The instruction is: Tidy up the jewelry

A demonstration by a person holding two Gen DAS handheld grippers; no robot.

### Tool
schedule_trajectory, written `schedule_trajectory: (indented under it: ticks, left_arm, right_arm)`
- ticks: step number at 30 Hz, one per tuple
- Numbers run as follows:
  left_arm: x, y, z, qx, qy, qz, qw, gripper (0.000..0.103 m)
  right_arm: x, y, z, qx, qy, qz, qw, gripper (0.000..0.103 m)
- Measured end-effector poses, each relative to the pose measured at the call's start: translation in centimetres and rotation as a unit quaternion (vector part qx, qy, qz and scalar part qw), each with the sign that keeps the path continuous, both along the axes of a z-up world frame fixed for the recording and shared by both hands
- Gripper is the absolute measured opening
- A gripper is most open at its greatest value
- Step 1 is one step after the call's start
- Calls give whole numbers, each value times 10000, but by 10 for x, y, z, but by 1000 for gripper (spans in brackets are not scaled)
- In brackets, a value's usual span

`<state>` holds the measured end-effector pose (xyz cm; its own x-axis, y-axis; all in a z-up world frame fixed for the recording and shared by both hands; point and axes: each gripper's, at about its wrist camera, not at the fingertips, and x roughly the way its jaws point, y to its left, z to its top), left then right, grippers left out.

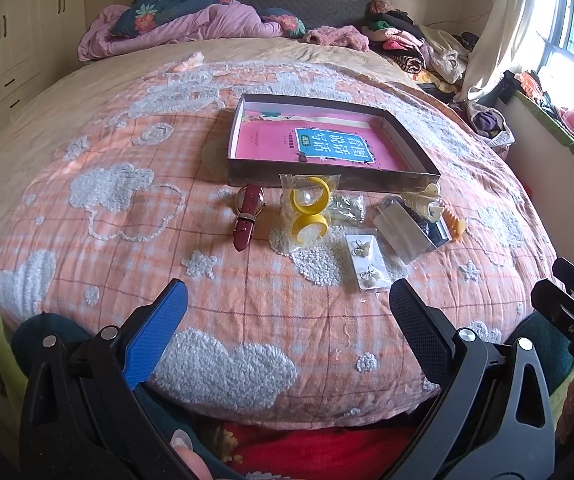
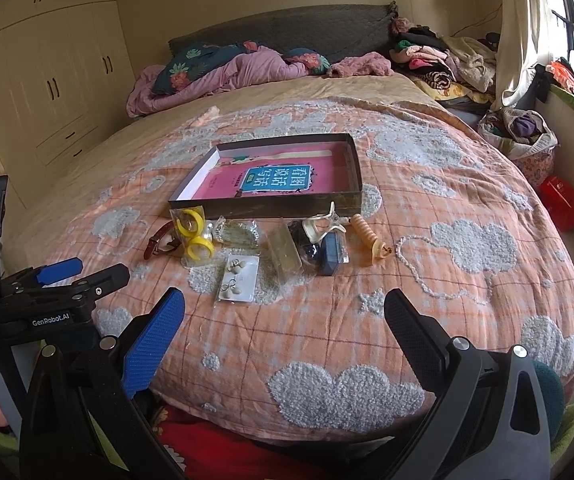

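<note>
On the quilt (image 1: 135, 264), watch (image 1: 247, 216) face hidden (strap over it), both jaws spread, empty

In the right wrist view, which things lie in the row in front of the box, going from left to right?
Red watch → bag with yellow rings → bag of beads → clear flat case → blue box → orange spiral piece.
</note>
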<state>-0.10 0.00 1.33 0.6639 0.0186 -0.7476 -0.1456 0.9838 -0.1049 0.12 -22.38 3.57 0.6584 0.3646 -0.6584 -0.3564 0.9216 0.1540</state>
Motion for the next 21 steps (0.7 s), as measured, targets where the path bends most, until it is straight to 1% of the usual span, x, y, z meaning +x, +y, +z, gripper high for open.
schedule_trajectory:
  ticks: [5,12,18,21]
  left_arm:
    - [7,6,1,42,10,56,10000,95]
    - [21,24,0,106,36,227,9997,95]
    - [39,42,-5,194,144,429,9988,95]
    - [47,52,-11,162,220,492,9984,95]
  right_arm:
    - [6,-1,0,5,8,27,10000,99]
    - [26,-5,1,-34,-17,-50,10000,99]
    - [45,-10,1,-88,-46,-116,9999,99]
    - [57,-12,-1,-109,-28,-145,9998,99]
